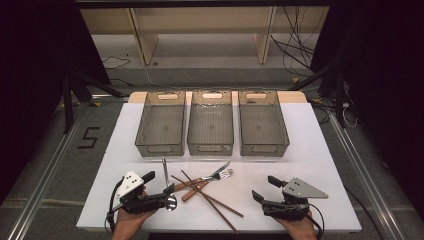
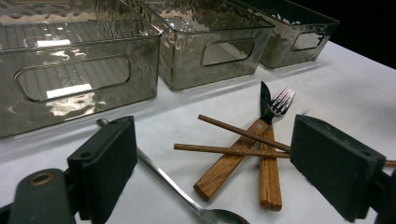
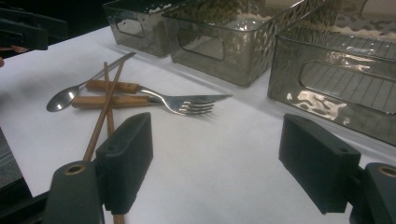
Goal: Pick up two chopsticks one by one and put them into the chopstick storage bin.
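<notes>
Hovering over scattered cutlery

The white worktop (image 1: 300,150) carries three clear bins (image 1: 210,122) at the back. In front lie crossed chopsticks (image 1: 212,200), a knife (image 2: 229,161), a fork (image 3: 187,103) and a spoon (image 1: 169,192). The left gripper (image 1: 159,186) by the spoon and the right gripper (image 1: 263,189), apart, have jaws wide, empty.

black claws (image 1: 159,186) with blocky pads, grey three-cornered top plates, trailing cables.

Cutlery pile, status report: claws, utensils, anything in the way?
Left claw open, by the spoon. Right claw open, holding nothing. Fork, knife, chopsticks crossed in a heap on the table. Three bins hold nothing; path clear.
</notes>
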A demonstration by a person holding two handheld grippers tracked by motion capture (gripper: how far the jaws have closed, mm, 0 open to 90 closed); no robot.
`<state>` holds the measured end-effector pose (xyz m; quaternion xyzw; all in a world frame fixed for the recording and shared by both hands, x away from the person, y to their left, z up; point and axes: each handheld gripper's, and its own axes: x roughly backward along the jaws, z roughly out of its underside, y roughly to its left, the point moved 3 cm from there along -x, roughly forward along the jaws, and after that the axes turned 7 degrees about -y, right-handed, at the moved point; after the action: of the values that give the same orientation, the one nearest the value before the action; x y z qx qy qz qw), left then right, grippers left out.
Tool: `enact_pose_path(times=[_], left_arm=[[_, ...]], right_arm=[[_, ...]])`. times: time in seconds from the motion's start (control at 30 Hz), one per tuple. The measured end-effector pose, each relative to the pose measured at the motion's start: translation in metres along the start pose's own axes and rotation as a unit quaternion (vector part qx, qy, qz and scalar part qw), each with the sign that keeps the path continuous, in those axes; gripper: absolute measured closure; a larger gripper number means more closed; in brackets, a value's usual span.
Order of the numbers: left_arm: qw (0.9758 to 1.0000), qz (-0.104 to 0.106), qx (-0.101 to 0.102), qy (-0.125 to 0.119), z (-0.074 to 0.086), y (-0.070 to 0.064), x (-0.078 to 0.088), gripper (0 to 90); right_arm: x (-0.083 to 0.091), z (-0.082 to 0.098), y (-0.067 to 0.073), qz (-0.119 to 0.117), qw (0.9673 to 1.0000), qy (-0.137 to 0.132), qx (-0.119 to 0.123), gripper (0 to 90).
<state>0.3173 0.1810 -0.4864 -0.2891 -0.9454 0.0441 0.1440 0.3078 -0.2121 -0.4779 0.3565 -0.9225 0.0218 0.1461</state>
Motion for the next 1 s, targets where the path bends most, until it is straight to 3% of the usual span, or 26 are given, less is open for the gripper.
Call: enact_pose_path(times=[0.3,0.67,0.9,1.0], left_arm=[[1.0000,-0.002,-0.001,0.001,0.000,0.000,-0.001,14.9],[1.0000,-0.001,-0.003,0.001,0.000,-0.001,-0.002,14.9],[1.0000,-0.002,-0.002,0.001,0.000,0.000,-0.002,14.8],[1.0000,-0.002,-0.003,0.001,0.000,-0.001,-0.003,14.9]], right_arm=[[-0.002,-0.003,0.005,-0.003,0.9999,0.012,0.007,27.8],[-0.009,-0.011,0.035,-0.031,0.9988,0.031,0.024,32.3],[-0.020,-0.013,0.050,-0.053,0.9964,0.061,0.024,33.9],[-0.027,-0.011,0.059,-0.065,0.9937,0.086,0.030,35.0]])
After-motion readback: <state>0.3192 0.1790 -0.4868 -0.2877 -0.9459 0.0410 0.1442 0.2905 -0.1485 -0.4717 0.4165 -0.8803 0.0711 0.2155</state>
